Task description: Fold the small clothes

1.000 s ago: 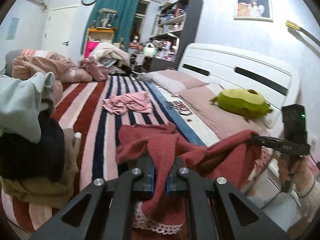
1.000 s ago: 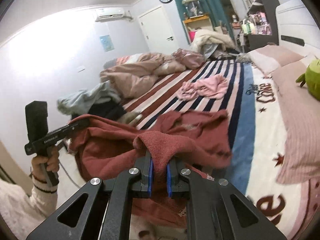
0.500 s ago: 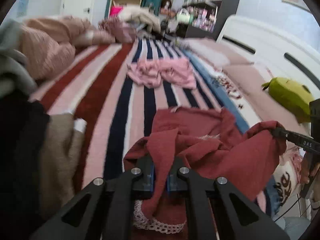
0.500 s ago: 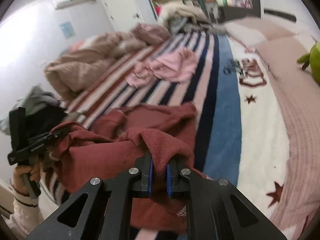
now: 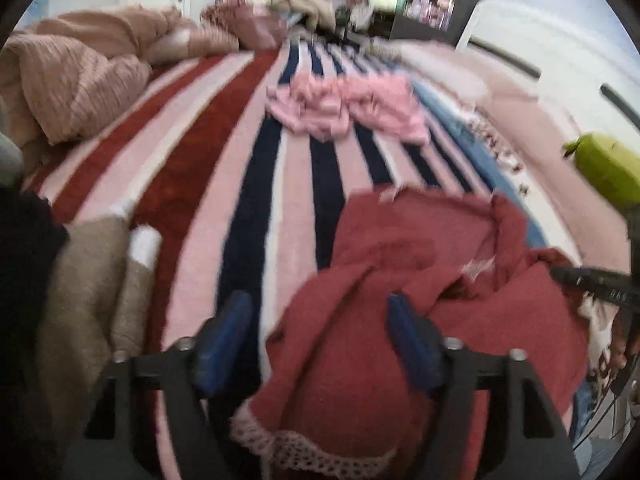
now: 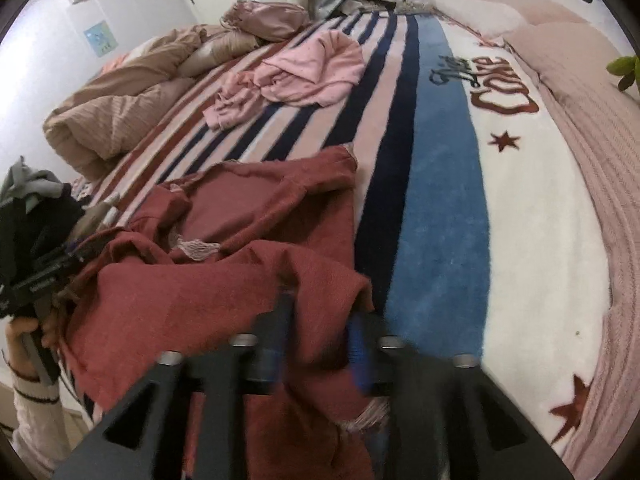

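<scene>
Red garment [image 5: 400,280] spread on the striped bed [image 5: 248,184] near its edge, probably laid out flat for the first fold. Left hand-held gripper [image 5: 320,336] and right hand-held gripper [image 6: 316,332] both opening, cloth lying slack between the blue pads, no longer pinched. Only from the left wrist: lace hem; only from the right: lettering on the blanket and a hand [image 6: 24,332] in a striped cuff.
</scene>
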The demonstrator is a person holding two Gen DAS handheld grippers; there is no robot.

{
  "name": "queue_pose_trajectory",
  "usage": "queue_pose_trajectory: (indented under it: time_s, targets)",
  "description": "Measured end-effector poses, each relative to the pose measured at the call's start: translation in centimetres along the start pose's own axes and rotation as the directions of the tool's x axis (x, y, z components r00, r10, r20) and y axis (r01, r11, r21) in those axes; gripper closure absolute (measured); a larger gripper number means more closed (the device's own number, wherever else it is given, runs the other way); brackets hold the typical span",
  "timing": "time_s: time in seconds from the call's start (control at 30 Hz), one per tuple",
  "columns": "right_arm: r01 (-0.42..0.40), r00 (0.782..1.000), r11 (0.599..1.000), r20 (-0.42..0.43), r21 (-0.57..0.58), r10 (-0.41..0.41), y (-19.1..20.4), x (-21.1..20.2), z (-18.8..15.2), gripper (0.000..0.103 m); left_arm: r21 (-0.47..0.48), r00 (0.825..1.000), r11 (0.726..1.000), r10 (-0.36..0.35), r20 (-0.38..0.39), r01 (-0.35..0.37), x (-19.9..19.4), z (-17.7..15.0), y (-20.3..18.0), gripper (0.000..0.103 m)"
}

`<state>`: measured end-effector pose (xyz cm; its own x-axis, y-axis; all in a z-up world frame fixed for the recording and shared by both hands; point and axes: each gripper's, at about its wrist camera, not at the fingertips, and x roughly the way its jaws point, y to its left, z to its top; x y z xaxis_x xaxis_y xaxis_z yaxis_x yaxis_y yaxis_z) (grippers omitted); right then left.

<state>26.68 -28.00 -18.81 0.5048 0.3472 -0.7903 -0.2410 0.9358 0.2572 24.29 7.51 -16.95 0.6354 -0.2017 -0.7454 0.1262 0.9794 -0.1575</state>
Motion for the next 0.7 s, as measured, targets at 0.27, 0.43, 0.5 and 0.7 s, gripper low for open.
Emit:
queue_pose_trajectory:
  time_s: [0.27, 0.43, 0.5, 0.7]
  targets:
    - [-0.008, 0.995, 0.999, 0.094, -0.053, 0.013, 0.6, -3.7, 3.1, 0.044, 0.071, 0.995, 0.994, -0.088, 0.054, 0.084, -2.6, 4.7, -1.9, 0.012]
    - [-0.029, 0.995, 0.998, 0.095, -0.049, 0.033, 1.3, -2.4, 4.5, 0.044, 0.171, 0.986, 0.985, 0.027, -0.167, 0.002, 6.7, 6.2, -5.0, 0.023]
    - [-0.049, 0.995, 0.997, 0.082, -0.054, 0.053, 1.5, -1.7, 4.4, 0.044, 0.169, 0.973, 0.985, 0.06, -0.223, -0.022, 9.2, 6.1, -5.1, 0.043]
    - [-0.049, 0.997, 0.995, 0.05, -0.083, 0.054, 1.2, 0.5, 4.8, 0.044, 0.126, 0.975, 0.992, 0.025, -0.22, 0.003, 10.1, 6.7, -3.8, 0.092]
